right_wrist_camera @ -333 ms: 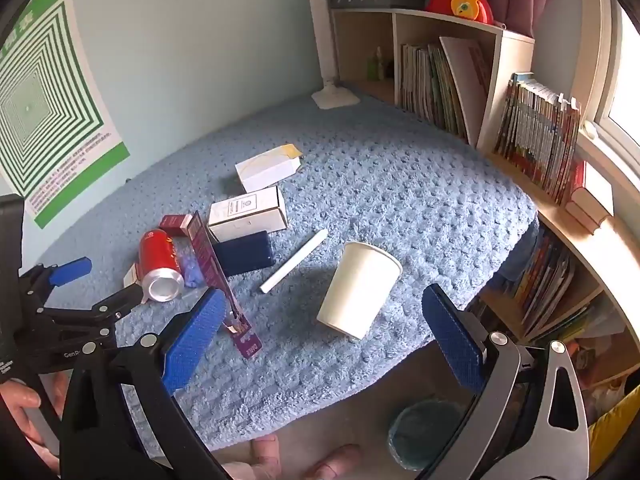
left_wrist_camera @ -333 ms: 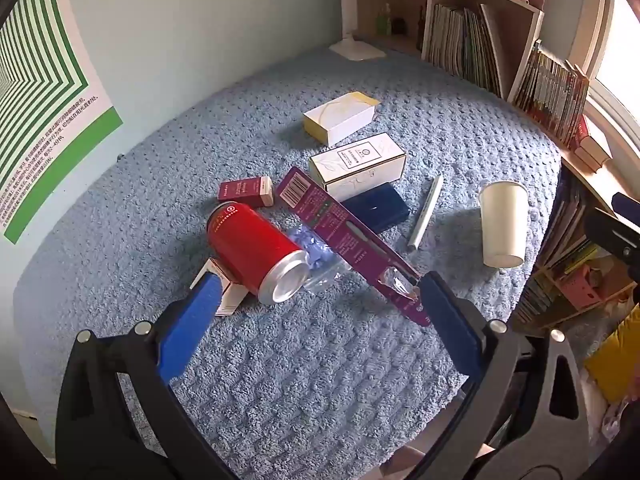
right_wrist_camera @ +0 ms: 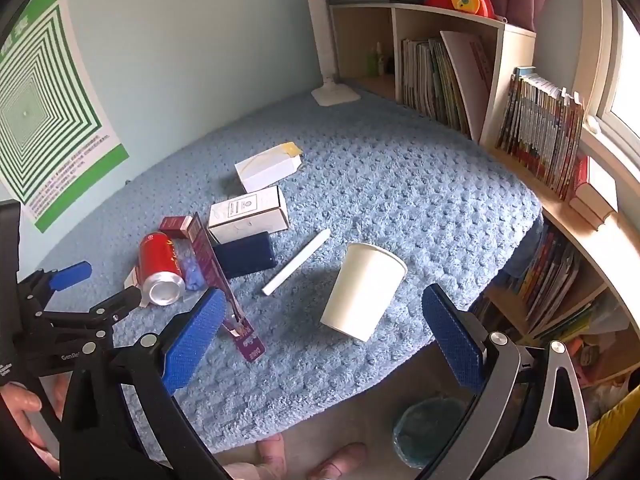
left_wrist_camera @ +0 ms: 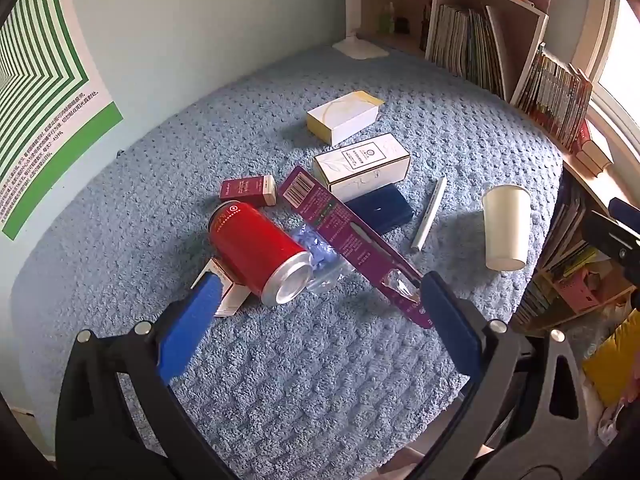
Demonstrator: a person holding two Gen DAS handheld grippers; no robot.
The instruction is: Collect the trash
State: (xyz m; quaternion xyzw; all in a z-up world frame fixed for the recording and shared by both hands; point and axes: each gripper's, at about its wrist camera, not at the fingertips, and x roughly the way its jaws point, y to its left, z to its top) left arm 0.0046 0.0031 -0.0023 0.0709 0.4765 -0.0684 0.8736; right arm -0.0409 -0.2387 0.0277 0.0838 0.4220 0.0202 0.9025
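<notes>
**me:** Both grippers are spread wide with nothing in them. My left gripper (left_wrist_camera: 316,312) hangs over the red soda can (left_wrist_camera: 258,252), which lies on its side, its silver end facing me. My right gripper (right_wrist_camera: 320,332) is lined up on the white paper cup (right_wrist_camera: 362,290), tipped over near the front edge of the bed.

**you:** How's that stuff gonna handle?

**me:** I'd guess the can's empty, so light, but smooth and round. It'll roll or squirt out if I pinch near the end. I'd close across the middle of the body. The cup looks flimsy, so a gentle squeeze mid-wall, or one finger inside the mouth. The purple blister pack (left_wrist_camera: 348,236) leans over a crinkly clear wrapper (left_wrist_camera: 320,258) touching the can, so that might drag along.

**you:** Surface?

**me:** A nubby blue blanket (left_wrist_camera: 320,380): soft, so things sink in a little. The bin (right_wrist_camera: 430,428) sits on the floor just below the bed edge, with bookshelves (right_wrist_camera: 440,72) behind.
</notes>
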